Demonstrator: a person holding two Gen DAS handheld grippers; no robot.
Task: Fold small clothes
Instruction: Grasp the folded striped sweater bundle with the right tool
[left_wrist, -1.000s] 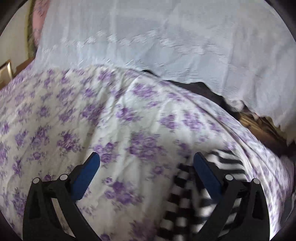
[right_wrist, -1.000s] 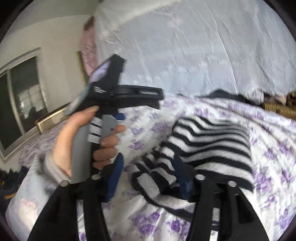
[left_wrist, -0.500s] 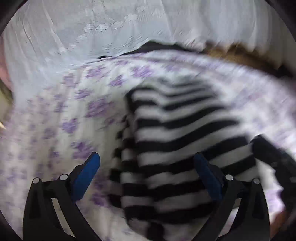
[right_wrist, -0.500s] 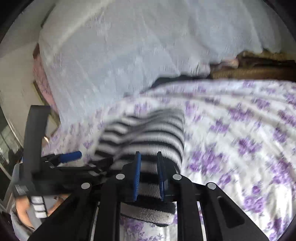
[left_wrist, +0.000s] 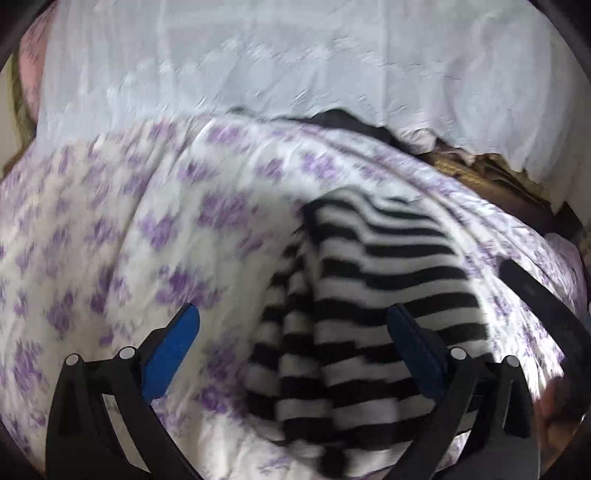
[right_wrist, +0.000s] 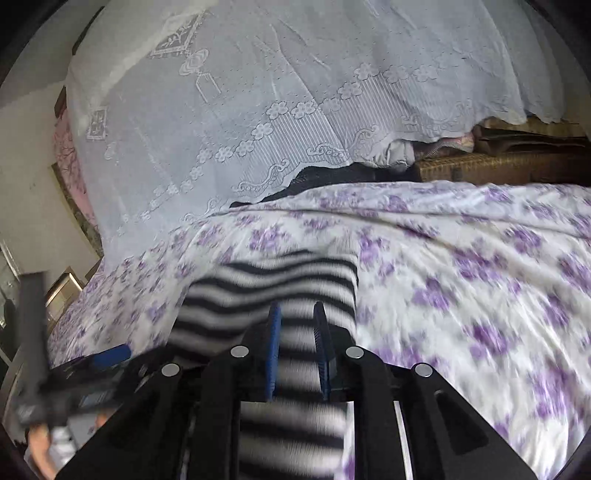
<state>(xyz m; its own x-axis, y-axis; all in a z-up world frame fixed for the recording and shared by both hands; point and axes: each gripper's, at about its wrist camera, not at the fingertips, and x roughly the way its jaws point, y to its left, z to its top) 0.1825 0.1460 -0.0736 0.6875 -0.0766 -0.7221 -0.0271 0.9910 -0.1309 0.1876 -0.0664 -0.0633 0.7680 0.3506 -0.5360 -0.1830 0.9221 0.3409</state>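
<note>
two grippers: right gripper (right_wrist: 297, 354) fingers pinching the black-and-white striped knit garment (left_wrist: 373, 317), which lies on the purple-flowered white bedsheet (left_wrist: 147, 236). left gripper (left_wrist: 293, 354) fingers spread wide over the garment's near edge.

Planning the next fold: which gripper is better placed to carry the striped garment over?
Right. The right gripper is shut on the striped garment; the left gripper is open, holding nothing.

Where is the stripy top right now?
The stripy top lies on the purple-flowered sheet, its near edge pinched by the right gripper.
</note>
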